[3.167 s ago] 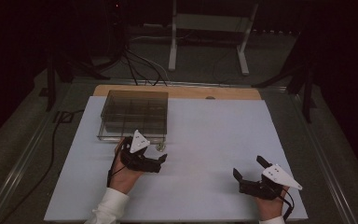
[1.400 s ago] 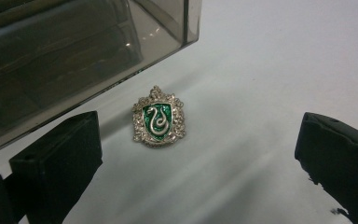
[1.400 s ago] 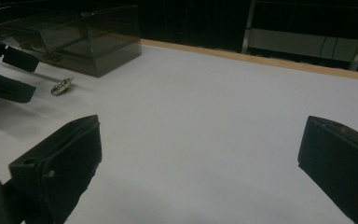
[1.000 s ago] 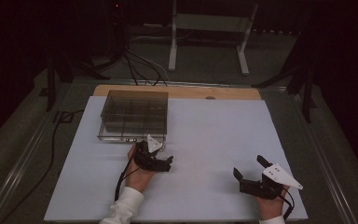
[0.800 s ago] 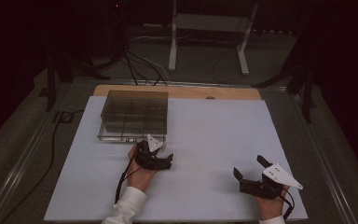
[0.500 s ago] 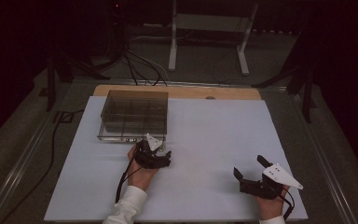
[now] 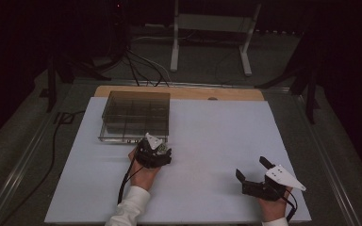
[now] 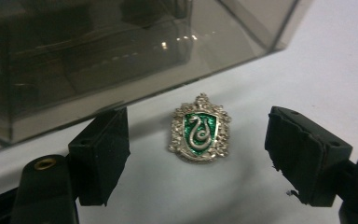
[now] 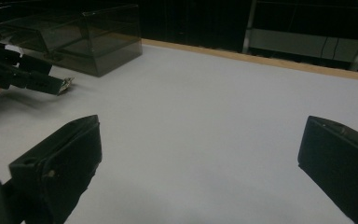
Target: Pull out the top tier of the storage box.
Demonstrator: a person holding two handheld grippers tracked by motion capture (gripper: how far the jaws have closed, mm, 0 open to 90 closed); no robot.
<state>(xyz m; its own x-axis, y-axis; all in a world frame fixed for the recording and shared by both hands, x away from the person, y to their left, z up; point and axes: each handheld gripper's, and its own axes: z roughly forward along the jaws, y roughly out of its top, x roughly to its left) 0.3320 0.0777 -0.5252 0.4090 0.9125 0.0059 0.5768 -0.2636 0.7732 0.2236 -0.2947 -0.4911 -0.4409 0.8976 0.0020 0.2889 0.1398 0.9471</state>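
High view: a white surface [image 7: 207, 155] carries a smoked clear box [image 7: 135, 115] at far left, divided into compartments, with a wooden strip [image 7: 184, 92] along the far edge behind it. Just near of the box's near right corner sits the left tool [image 7: 157, 151], held by a hand in a white sleeve [image 7: 129, 209] that enters from the bottom. Left gripper view shows a badge [image 8: 199, 134], a silver crest with a green shield and a snake, lying flat on the surface between that tool's two black pads [image 8: 103, 151], touching neither; the jaws have just been closing yet gaps remain on both sides of the badge, so nothing is gripped. The box wall stands right behind the badge, close but apart from it, and would crowd any approach from the far side. The right tool [image 7: 253, 169] rests well apart at near right, its grey plate [image 7: 284, 177] on top, jaws spread wide with bare surface between them in the right gripper view [image 9: 200, 163]. From there the box [image 9: 86, 35] and left tool [image 9: 51, 84] show at far left. Beyond the surface, on the dark floor, cables [image 7: 141, 66] and a white stand [image 7: 212, 28] sit clear of the work.
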